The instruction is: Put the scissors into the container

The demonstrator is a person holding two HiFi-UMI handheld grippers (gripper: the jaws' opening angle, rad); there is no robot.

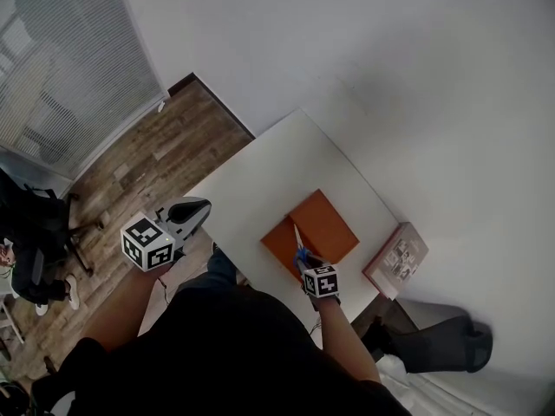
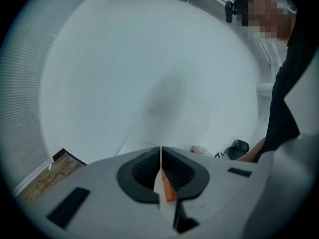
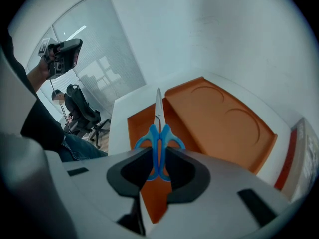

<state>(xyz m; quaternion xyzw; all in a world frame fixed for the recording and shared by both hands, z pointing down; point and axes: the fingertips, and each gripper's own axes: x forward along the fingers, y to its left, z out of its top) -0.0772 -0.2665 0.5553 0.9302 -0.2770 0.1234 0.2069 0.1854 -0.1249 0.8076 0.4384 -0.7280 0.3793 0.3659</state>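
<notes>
The right claw (image 3: 159, 159) was clamped on the blue handles of the scissors (image 3: 159, 133), the jaws pressing them from both sides; the closed blades pointed away toward the far side, above the orange container (image 3: 136, 127); just right of the blades an orange panel (image 3: 222, 123) with two round impressions lay beside the container; both sat on the white tabletop (image 3: 121, 111); a book (image 3: 295, 148) lay at the right edge; far left, a hand held the left claw (image 3: 62, 54) raised; below it stood an office chair (image 3: 82, 109) before window blinds (image 3: 107, 44).
</notes>
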